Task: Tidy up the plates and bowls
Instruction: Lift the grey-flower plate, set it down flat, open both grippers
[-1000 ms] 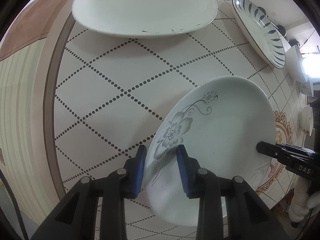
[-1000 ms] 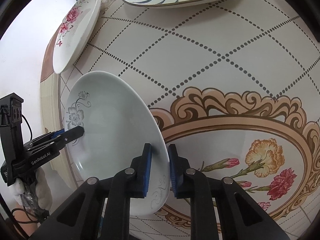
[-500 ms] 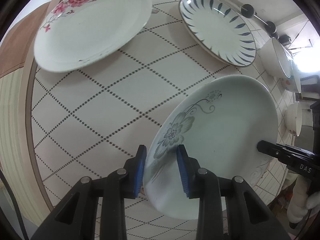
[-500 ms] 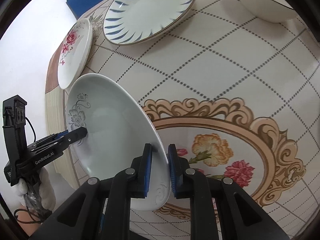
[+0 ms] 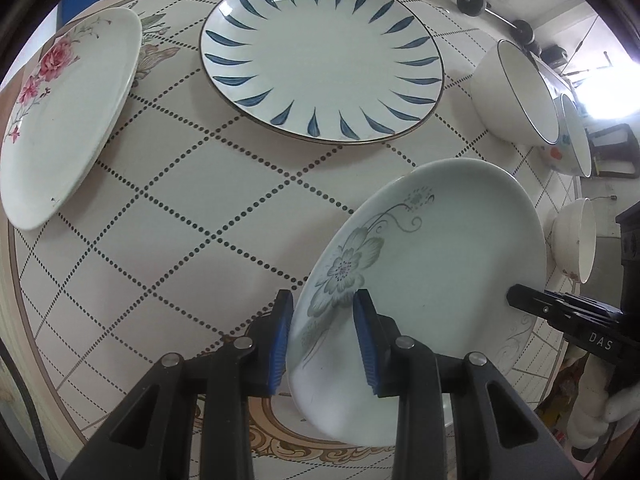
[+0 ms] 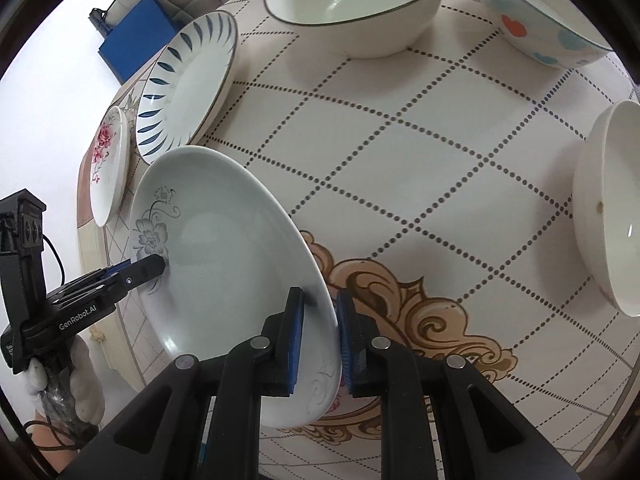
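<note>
A pale plate with a grey flower (image 5: 432, 264) is held tilted above the table by both grippers. My left gripper (image 5: 322, 334) is shut on its flowered rim. My right gripper (image 6: 318, 336) is shut on the opposite rim; the plate also shows in the right wrist view (image 6: 224, 264). A blue-leaf plate (image 5: 320, 56) lies ahead on the table. A pink-flower plate (image 5: 60, 120) lies at the left. A white bowl with a dark rim (image 6: 352, 4), a spotted bowl (image 6: 540, 12) and a plain white bowl (image 6: 608, 208) stand to the right.
The round table has a cream cloth with a dotted diamond pattern (image 5: 224, 200) and a floral medallion (image 6: 420, 308) below the held plate. A blue box (image 6: 136, 36) sits beyond the table's far edge.
Both grippers have lifted the grey-flower plate and carried it across the table toward the blue-leaf plate and the bowls; the grips are unchanged.
</note>
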The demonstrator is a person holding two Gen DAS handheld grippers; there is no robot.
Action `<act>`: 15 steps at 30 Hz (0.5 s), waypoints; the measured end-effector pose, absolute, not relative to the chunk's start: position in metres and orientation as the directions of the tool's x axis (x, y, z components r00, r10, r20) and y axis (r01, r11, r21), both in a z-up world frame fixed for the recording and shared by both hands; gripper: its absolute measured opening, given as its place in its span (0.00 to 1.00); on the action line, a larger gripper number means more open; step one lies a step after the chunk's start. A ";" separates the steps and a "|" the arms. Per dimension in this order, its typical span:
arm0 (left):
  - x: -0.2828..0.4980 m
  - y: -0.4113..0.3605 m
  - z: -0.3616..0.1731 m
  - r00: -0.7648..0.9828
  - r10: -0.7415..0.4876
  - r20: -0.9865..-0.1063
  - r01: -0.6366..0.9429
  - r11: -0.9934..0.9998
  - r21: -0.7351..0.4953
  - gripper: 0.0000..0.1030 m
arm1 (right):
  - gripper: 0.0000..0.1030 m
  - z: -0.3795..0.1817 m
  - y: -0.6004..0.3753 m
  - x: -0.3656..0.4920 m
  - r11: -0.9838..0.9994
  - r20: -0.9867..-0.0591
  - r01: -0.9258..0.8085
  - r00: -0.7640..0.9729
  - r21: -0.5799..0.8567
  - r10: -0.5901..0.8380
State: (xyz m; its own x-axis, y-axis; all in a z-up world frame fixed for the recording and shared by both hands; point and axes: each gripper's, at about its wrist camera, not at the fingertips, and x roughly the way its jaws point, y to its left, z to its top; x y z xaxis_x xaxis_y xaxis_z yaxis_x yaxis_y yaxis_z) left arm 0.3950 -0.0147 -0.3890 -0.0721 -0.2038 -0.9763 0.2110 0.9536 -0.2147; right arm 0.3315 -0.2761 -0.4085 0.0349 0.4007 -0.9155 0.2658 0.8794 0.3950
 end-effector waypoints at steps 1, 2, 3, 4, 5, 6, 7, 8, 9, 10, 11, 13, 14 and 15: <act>0.397 -0.016 -0.391 -0.075 -0.199 -0.977 0.209 0.955 -0.210 0.27 | 0.18 -0.412 -0.282 0.331 0.878 -0.915 0.270 0.033 0.396 0.402; 0.398 -0.018 -0.394 -0.081 -0.192 -0.978 0.207 0.957 -0.205 0.27 | 0.18 -0.415 -0.286 0.331 0.877 -0.914 0.272 0.031 0.397 0.404; 0.399 -0.018 -0.397 -0.085 -0.184 -0.979 0.206 0.958 -0.198 0.27 | 0.18 -0.418 -0.288 0.331 0.876 -0.913 0.272 0.029 0.398 0.406; 0.399 -0.018 -0.399 -0.088 -0.177 -0.980 0.205 0.960 -0.191 0.27 | 0.18 -0.421 -0.289 0.332 0.876 -0.913 0.271 0.028 0.398 0.406; 0.398 -0.017 -0.401 -0.092 -0.171 -0.981 0.203 0.961 -0.187 0.27 | 0.18 -0.424 -0.294 0.331 0.875 -0.912 0.272 0.025 0.399 0.408; 0.398 -0.020 -0.404 -0.094 -0.165 -0.982 0.202 0.963 -0.181 0.27 | 0.18 -0.427 -0.297 0.332 0.874 -0.911 0.273 0.021 0.402 0.412; 0.400 -0.026 -0.408 -0.097 -0.158 -0.983 0.202 0.964 -0.175 0.27 | 0.18 -0.430 -0.299 0.333 0.874 -0.910 0.273 0.018 0.402 0.414; 0.400 -0.034 -0.414 -0.098 -0.154 -0.983 0.200 0.965 -0.171 0.27 | 0.18 -0.433 -0.300 0.334 0.874 -0.910 0.273 0.015 0.402 0.414; 0.400 -0.035 -0.415 -0.101 -0.150 -0.984 0.200 0.965 -0.167 0.27 | 0.18 -0.435 -0.302 0.335 0.874 -0.910 0.273 0.012 0.402 0.414; 0.401 -0.036 -0.417 -0.103 -0.144 -0.984 0.200 0.966 -0.163 0.27 | 0.18 -0.438 -0.302 0.335 0.876 -0.911 0.272 0.009 0.399 0.412; 0.401 -0.037 -0.418 -0.098 -0.139 -0.985 0.201 0.967 -0.156 0.27 | 0.18 -0.440 -0.303 0.335 0.879 -0.913 0.269 0.005 0.394 0.408; 0.400 -0.036 -0.417 -0.096 -0.136 -0.986 0.198 0.968 -0.153 0.27 | 0.18 -0.444 -0.305 0.335 0.879 -0.912 0.268 -0.002 0.394 0.410; 0.401 -0.038 -0.418 -0.097 -0.137 -0.986 0.192 0.969 -0.153 0.27 | 0.18 -0.444 -0.307 0.335 0.877 -0.910 0.268 -0.001 0.400 0.415; 0.400 -0.039 -0.418 -0.098 -0.137 -0.986 0.188 0.970 -0.153 0.27 | 0.18 -0.445 -0.307 0.335 0.875 -0.908 0.267 -0.002 0.403 0.419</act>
State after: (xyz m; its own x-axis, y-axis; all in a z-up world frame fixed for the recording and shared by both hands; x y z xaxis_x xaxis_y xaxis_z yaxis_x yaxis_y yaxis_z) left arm 0.4001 -0.0387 -0.4176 -0.0975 -0.1369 -0.9858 0.1883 0.9701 -0.1533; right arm 0.3353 -0.3068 -0.4446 -0.0021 0.4192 -0.9079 0.2669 0.8752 0.4034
